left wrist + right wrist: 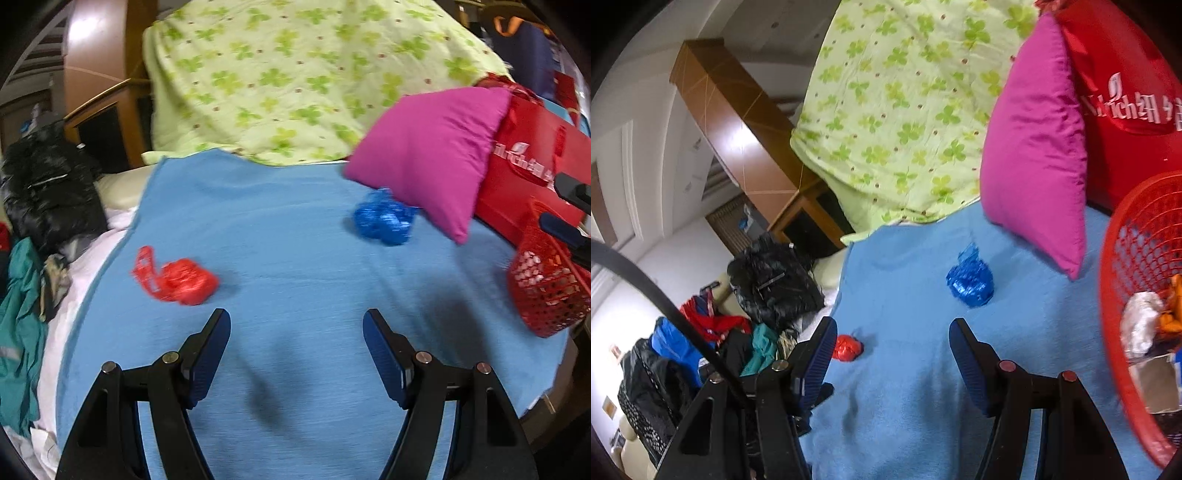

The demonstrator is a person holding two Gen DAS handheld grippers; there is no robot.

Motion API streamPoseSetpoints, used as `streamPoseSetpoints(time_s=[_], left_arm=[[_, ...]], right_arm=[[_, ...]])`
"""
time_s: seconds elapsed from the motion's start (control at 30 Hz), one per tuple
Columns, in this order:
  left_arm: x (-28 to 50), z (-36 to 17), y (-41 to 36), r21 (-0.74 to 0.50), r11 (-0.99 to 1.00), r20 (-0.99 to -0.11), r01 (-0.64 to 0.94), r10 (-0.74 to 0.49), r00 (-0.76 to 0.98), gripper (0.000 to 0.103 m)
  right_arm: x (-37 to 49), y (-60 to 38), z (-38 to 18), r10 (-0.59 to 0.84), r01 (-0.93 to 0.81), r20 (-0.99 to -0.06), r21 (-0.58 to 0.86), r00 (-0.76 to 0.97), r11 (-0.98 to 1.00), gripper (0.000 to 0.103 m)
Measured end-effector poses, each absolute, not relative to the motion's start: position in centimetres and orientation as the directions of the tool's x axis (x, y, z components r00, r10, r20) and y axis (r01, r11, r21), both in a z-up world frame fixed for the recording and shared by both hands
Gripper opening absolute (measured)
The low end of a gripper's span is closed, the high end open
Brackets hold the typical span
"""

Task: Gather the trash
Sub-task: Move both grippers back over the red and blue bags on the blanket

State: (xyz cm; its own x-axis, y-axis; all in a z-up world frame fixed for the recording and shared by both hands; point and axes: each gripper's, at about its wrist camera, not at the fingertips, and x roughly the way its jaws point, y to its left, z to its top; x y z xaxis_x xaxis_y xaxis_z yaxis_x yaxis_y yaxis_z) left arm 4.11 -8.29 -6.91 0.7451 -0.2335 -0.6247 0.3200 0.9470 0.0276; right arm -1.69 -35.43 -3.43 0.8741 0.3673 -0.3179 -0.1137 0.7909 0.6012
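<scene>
A crumpled red plastic bag (pixel 177 282) lies on the blue blanket (pixel 288 266), ahead and left of my open, empty left gripper (pixel 296 321). A crumpled blue plastic bag (pixel 384 218) lies farther off, by the magenta pillow (pixel 428 155). A red mesh basket (pixel 546 291) stands at the right edge. In the right wrist view my right gripper (pixel 893 330) is open and empty above the blanket (pixel 923 369). The blue bag (pixel 970 280) is just ahead, the red bag (pixel 847 348) beside the left finger. The basket (pixel 1134 258) at right holds several pieces of trash.
A green clover-print quilt (pixel 295 74) is piled at the back. A red shopping bag (pixel 528 166) stands behind the pillow. A black jacket (pixel 48 184) and loose clothes (pixel 18 314) lie at the left off the blanket. Wooden furniture (pixel 738 122) stands behind.
</scene>
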Motion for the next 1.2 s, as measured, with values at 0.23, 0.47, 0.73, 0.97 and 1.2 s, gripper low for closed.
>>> streamPoseSetpoints(time_s=[0.23,0.47,0.73,0.97,1.2], left_arm=[[6.1,-8.9,-3.5,-0.025,0.975,-0.643,0.221,-0.184,0.743,0.075],[8.4,-10.1,-0.2,-0.086,0.988,-0.653,0.126,-0.152,0.742,0.075],[10.8,-11.1,2.6,-0.160,0.987,-0.677,0.031,-0.133,0.724,0.075],[13.6,-11.8,4.7,-0.255,0.966,-0.693,-0.044,-0.151,0.705,0.075],[17.0,-12.6,4.4,-0.349,0.936,-0.686,-0.054,-0.216,0.695,0.075]], right_arm=[[1.1,-32.5,-4.5,0.369,-0.096,-0.386,0.570,0.845,0.816,0.067],[3.9,-31.1,-5.8,0.345,-0.052,-0.452,0.544,0.823,0.837,0.067],[8.6,-31.3,-7.7,0.272,0.044,-0.524,0.513,0.807,0.857,0.067],[11.9,-32.0,-9.5,0.231,0.110,-0.570,0.500,0.789,0.859,0.067],[14.3,-33.8,-10.1,0.204,0.154,-0.553,0.532,0.808,0.832,0.067]])
